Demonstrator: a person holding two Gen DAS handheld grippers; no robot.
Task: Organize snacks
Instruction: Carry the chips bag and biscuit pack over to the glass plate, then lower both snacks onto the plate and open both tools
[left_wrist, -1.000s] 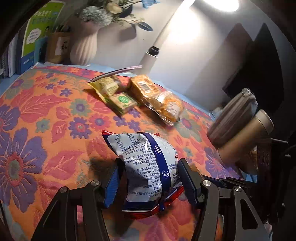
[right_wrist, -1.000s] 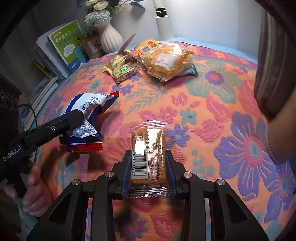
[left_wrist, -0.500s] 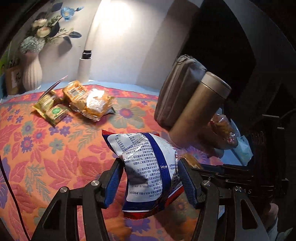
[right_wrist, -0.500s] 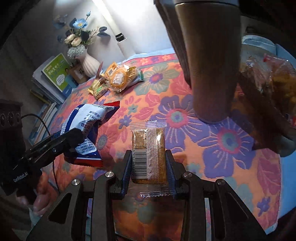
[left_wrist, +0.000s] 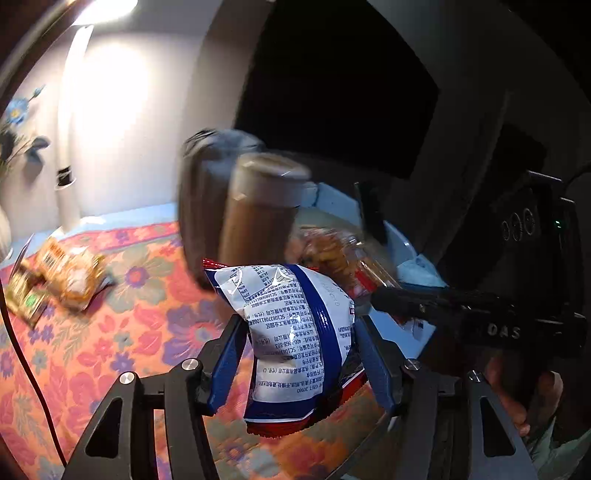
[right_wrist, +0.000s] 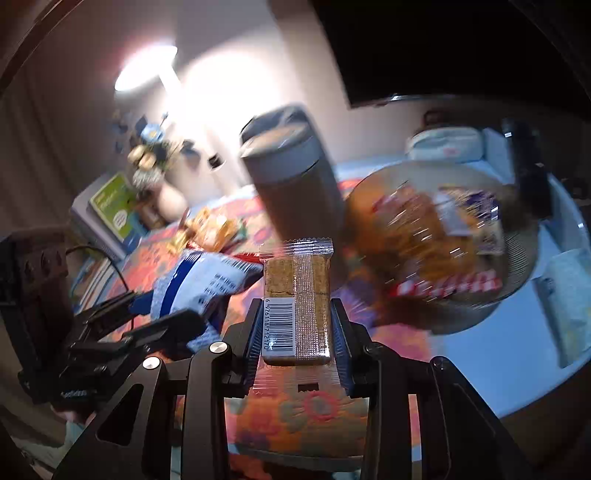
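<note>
At the far left of the floral tablecloth (left_wrist: 122, 332) lie a few small snack packets (left_wrist: 70, 273) — blurred, but orange and green wrappers show. Nearer, the left gripper (left_wrist: 299, 347) is clenched on a blue-and-white snack bag (left_wrist: 295, 332), its blue pads pressing the bag's two sides and holding it off the cloth. Behind the bag stands a brown tumbler (left_wrist: 258, 218) with a grey pouch (left_wrist: 199, 206) just beside it. To the right, the right gripper (right_wrist: 295, 332) grasps a clear-wrapped brown snack bar (right_wrist: 297, 299), barcode facing up. Farther right sits a round basket (right_wrist: 517, 266) holding what looks like several wrapped snacks — too smeared to name — on a pale tabletop (right_wrist: 498, 362).
</note>
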